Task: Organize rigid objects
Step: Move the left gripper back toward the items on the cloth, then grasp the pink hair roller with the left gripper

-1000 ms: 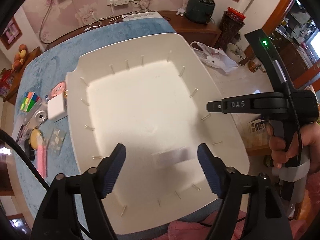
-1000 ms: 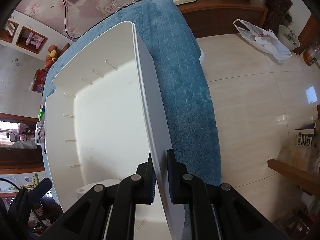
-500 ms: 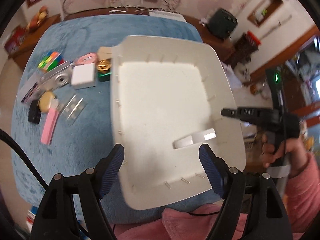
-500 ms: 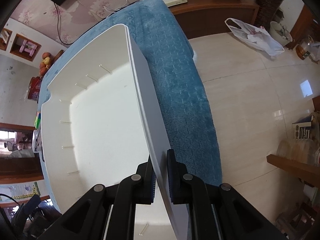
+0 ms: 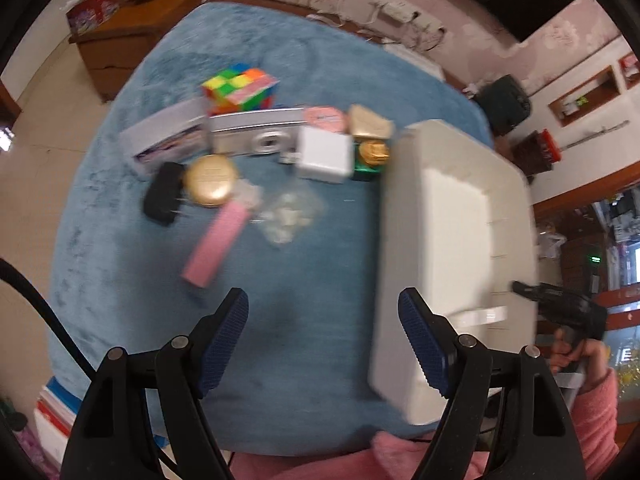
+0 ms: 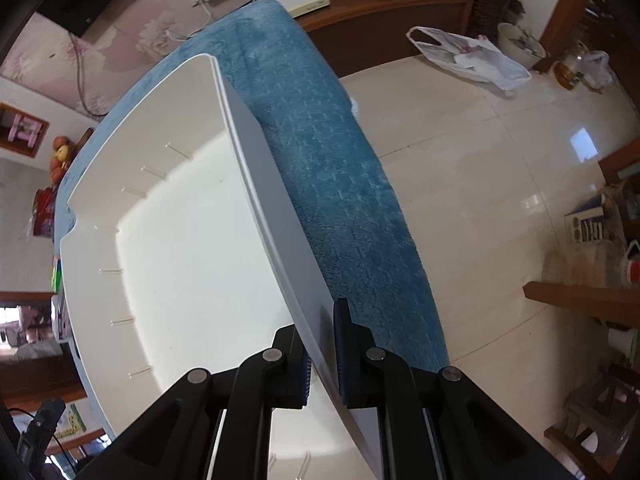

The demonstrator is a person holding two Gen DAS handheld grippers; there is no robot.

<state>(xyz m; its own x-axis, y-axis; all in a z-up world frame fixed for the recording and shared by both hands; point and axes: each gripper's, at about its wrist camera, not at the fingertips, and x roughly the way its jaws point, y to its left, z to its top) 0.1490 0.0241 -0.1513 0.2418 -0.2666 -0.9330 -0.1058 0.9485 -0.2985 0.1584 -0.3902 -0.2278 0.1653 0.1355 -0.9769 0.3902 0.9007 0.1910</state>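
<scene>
**Left gripper swung from the bin to the pile of things**

A second ago the view of the left gripper [image 5: 324, 336] was filled by the inside of the white bin [image 5: 452, 216]; now the bin is seen off to the right of that view, and bare blue cloth [image 5: 300, 280] lies between the spread, empty jaws. Beyond them, well apart from the fingertips, the loose things are gathered on the tabletop: a pink bar [image 5: 218, 246] nearest, a clear packet [image 5: 290, 214] beside it, a round gold tin [image 5: 211, 181], a small black box [image 5: 163, 194], a white cube [image 5: 325, 154], a silver camera [image 5: 256, 132], a puzzle cube [image 5: 240, 86] and a few more at the bin's far corner. The picture is blurred, so finer detail cannot be told.

The right gripper [image 6: 322, 354] has not been shifted: it is pressed together on the bin's right wall [image 6: 276, 216], one pad inside and one outside, as in the earlier frames. The bin's floor appears bare in the right wrist view, though a pale flat piece [image 5: 480, 316] is seen in its near corner from the left.

It is judged that the bin is being steadied while a first thing is fetched. Nothing is yet grasped; the pink bar seems the likeliest target, and it would have to be approached across its narrow width.
</scene>
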